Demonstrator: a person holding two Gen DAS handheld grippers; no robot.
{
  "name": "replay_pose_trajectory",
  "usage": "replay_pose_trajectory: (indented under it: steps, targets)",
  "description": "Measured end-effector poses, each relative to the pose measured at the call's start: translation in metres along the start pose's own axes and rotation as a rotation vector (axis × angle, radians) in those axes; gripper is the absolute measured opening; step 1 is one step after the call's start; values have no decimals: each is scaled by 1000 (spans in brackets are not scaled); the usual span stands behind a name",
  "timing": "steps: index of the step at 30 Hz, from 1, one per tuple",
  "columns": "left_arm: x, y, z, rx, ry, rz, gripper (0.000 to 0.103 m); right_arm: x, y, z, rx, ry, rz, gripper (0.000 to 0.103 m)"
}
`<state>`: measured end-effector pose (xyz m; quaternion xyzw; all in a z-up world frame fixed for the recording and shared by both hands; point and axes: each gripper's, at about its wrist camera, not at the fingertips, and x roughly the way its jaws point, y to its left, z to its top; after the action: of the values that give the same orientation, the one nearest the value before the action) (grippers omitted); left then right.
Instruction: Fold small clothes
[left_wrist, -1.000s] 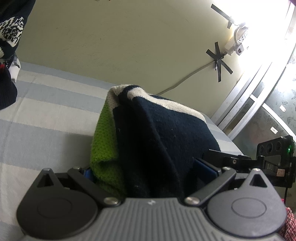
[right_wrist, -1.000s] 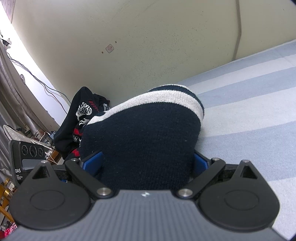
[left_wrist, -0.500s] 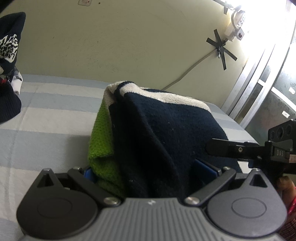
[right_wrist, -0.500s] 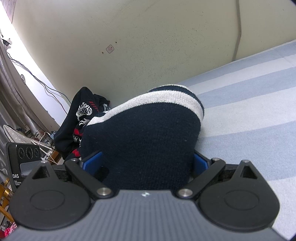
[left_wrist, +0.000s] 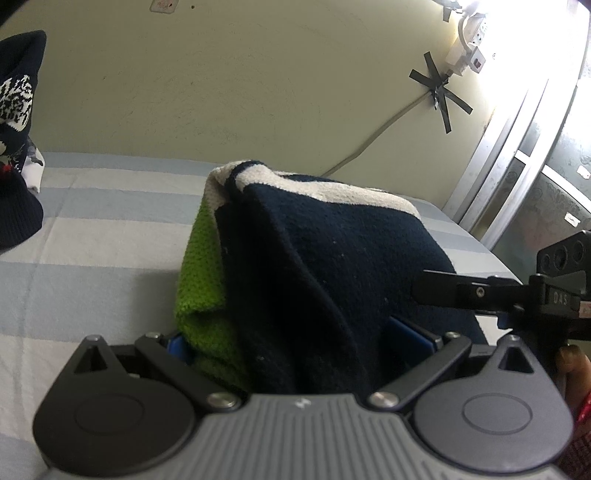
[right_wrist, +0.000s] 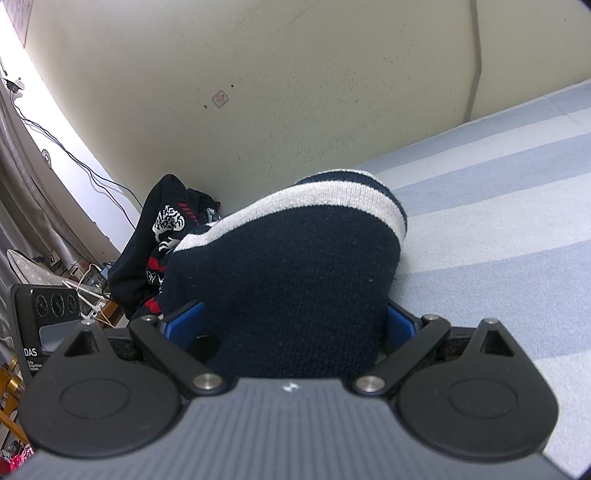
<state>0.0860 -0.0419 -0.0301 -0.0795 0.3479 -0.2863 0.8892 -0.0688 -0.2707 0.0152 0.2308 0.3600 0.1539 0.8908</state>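
Mid-fold I reckon: my left tongs (left_wrist: 301, 334) and right tongs (right_wrist: 293, 325) are both clamped on the navy knit sweater (left_wrist: 325, 258), bunched and lifted over the striped bed (left_wrist: 92, 229). Next I'd carry that edge across and lay it flat before letting go.

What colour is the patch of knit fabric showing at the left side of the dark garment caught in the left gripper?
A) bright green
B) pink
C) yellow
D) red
A: in the left wrist view a bright green knit patch shows beside the navy sweater, which fills the left gripper between its blue pads.
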Motion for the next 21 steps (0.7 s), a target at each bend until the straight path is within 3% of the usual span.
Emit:
replay_pose_trajectory:
  steps: [21]
  targets:
    - [3, -3, 2, 14, 25, 15, 103, 1, 0, 2, 0, -2, 1, 100]
